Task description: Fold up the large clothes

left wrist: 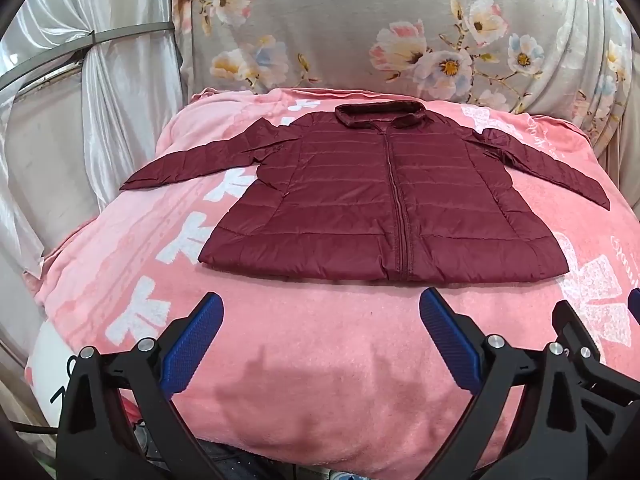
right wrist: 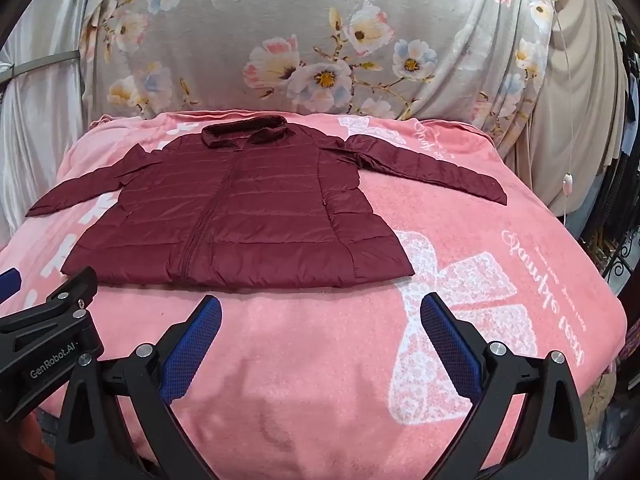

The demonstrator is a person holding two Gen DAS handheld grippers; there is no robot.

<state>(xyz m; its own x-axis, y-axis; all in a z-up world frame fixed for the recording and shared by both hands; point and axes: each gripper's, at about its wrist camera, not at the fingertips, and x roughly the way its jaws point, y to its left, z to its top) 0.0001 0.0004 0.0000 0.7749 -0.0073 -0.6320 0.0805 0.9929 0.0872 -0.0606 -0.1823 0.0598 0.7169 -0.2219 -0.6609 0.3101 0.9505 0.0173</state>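
Observation:
A dark red quilted jacket (left wrist: pixel 372 196) lies flat and zipped, front up, on a pink blanket (left wrist: pixel 320 352), collar at the far end and both sleeves spread outward. It also shows in the right wrist view (right wrist: pixel 236 216). My left gripper (left wrist: pixel 322 308) is open and empty, held above the blanket just short of the jacket's hem. My right gripper (right wrist: pixel 320 312) is open and empty, just short of the hem's right part. The right gripper's body shows at the right edge of the left wrist view, and the left gripper's body at the left edge of the right wrist view.
The pink blanket (right wrist: pixel 500 280) with white bow prints covers a raised surface. A grey floral cloth (right wrist: pixel 320 40) hangs behind it. White curtains (left wrist: pixel 100 100) stand at the left. Beige fabric and a hanging cord (right wrist: pixel 566 178) are at the right.

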